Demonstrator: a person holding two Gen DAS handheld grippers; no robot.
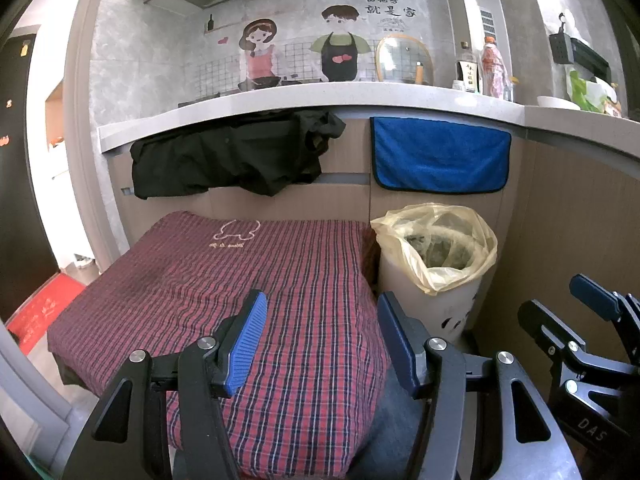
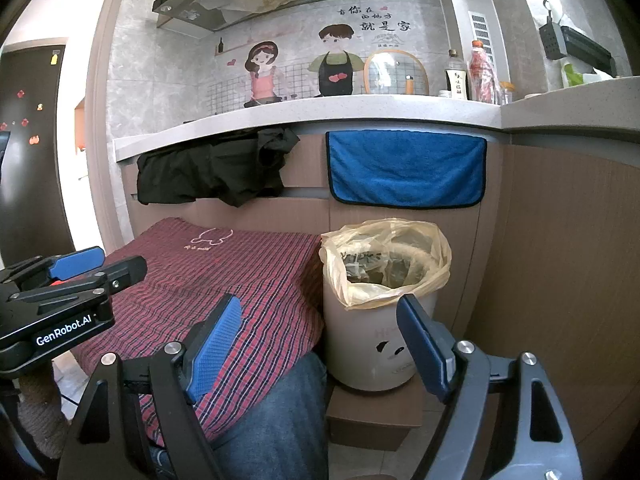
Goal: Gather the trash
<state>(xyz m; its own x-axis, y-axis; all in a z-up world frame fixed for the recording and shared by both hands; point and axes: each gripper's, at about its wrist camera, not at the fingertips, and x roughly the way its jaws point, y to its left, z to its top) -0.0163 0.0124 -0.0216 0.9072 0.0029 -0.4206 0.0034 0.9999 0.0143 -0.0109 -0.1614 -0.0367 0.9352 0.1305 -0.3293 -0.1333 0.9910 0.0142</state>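
Note:
A white trash bin (image 1: 432, 304) lined with a yellowish plastic bag (image 1: 436, 248) stands on the floor beside a low table under a red plaid cloth (image 1: 240, 280). It also shows in the right wrist view (image 2: 372, 344), with its bag (image 2: 384, 264) holding some crumpled trash. My left gripper (image 1: 320, 340) is open and empty above the plaid cloth, left of the bin. My right gripper (image 2: 320, 344) is open and empty just in front of the bin. No loose trash shows on the cloth.
A kitchen counter (image 1: 320, 100) runs behind, with a black garment (image 1: 228, 156) and a blue towel (image 1: 440, 156) hanging from it. Bottles (image 1: 492, 68) and a pot lid (image 1: 404, 60) stand on top. A wooden cabinet wall (image 2: 560, 260) is at the right. A brown box (image 2: 372, 416) sits under the bin.

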